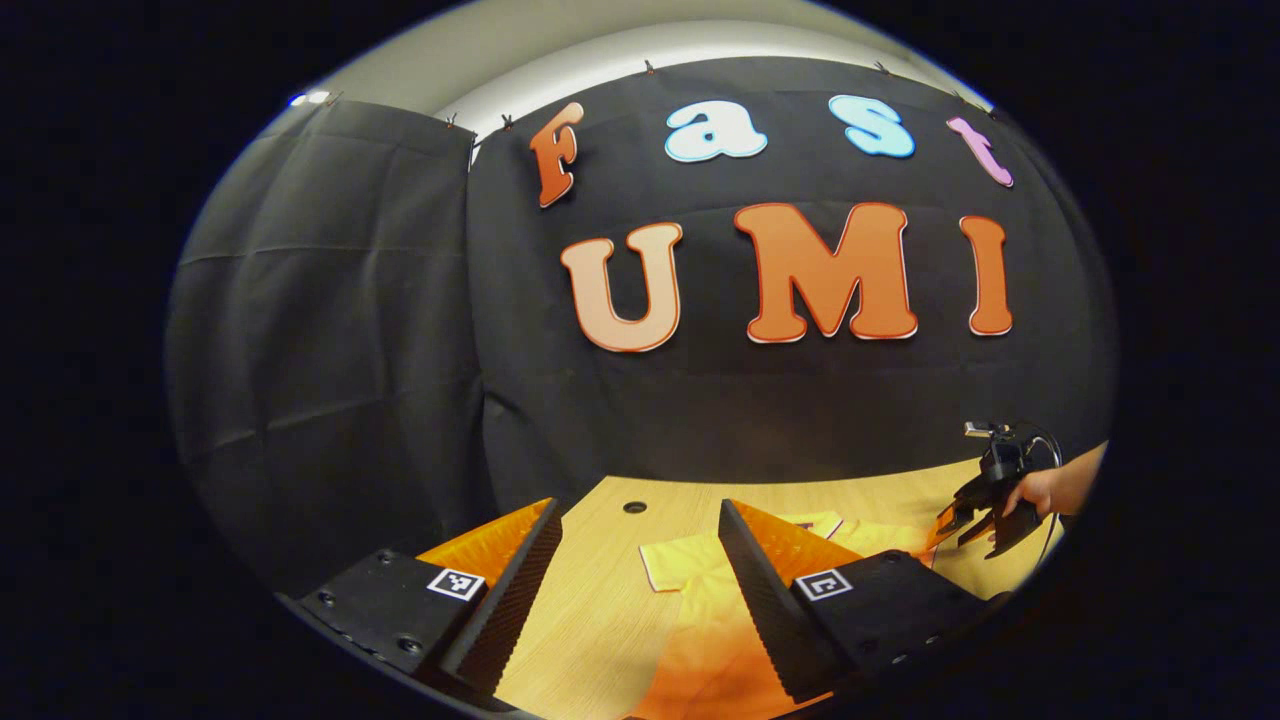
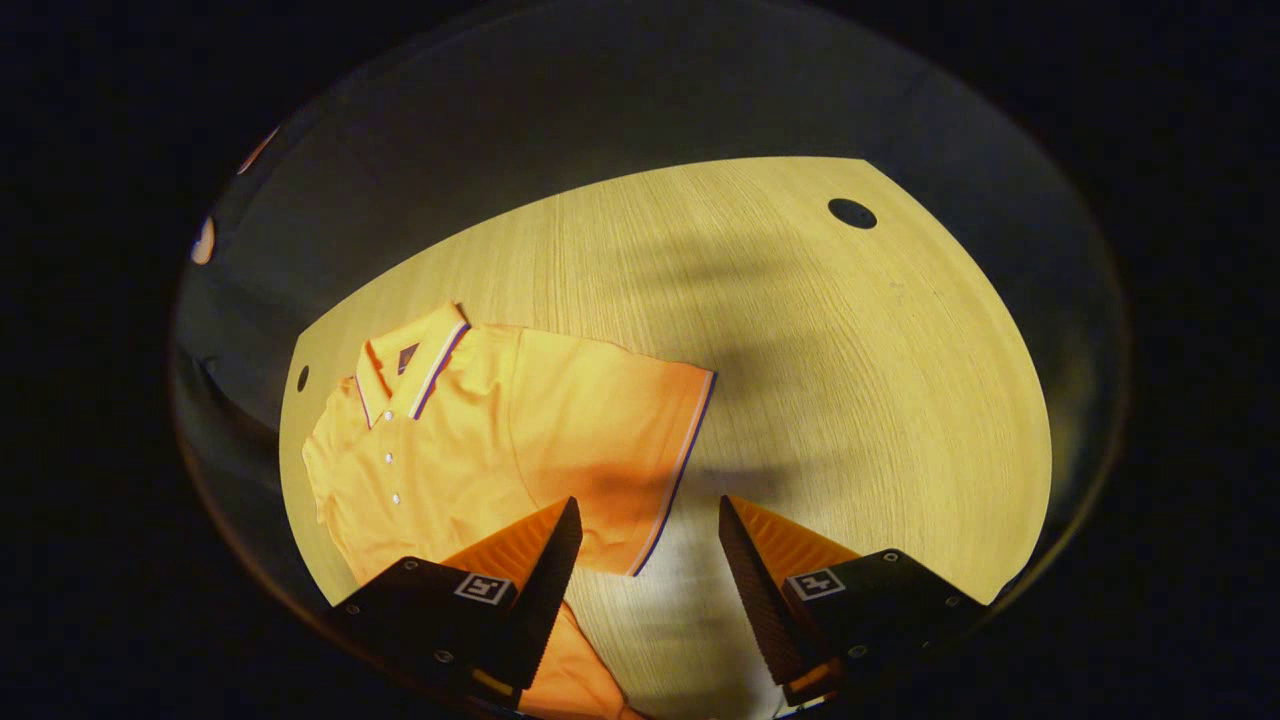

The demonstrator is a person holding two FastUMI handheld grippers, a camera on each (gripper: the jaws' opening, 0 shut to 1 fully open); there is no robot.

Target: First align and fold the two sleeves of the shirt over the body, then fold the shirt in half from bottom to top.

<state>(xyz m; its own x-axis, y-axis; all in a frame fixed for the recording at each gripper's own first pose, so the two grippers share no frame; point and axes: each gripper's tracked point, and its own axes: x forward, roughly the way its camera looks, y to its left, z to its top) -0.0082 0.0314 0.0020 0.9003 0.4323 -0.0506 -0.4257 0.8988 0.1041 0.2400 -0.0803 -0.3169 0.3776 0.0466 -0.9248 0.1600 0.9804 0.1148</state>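
One orange polo shirt (image 2: 480, 440) lies face up on one wooden table (image 2: 800, 380). In the right gripper view its collar (image 2: 410, 365) points to the upper left, one sleeve (image 2: 640, 450) is spread flat toward the middle of the table, and three small buttons run down the placket. Two round holes show in the table top, one near the far corner (image 2: 852, 213) and one beside the collar (image 2: 302, 378).

There are two grippers. The right gripper (image 2: 645, 530) hangs above the sleeve's striped hem, looking steeply down, its fingers spread wide and holding nothing; one finger is over the sleeve, the other over bare wood. The left gripper (image 1: 640, 540) is held low and nearly level, facing the booth wall, its fingers also wide apart and empty, with the shirt (image 1: 700, 590) on the table beneath and ahead of them. In the left gripper view a hand (image 1: 1040, 492) holds the right gripper at the far right, tilted down over the shirt.
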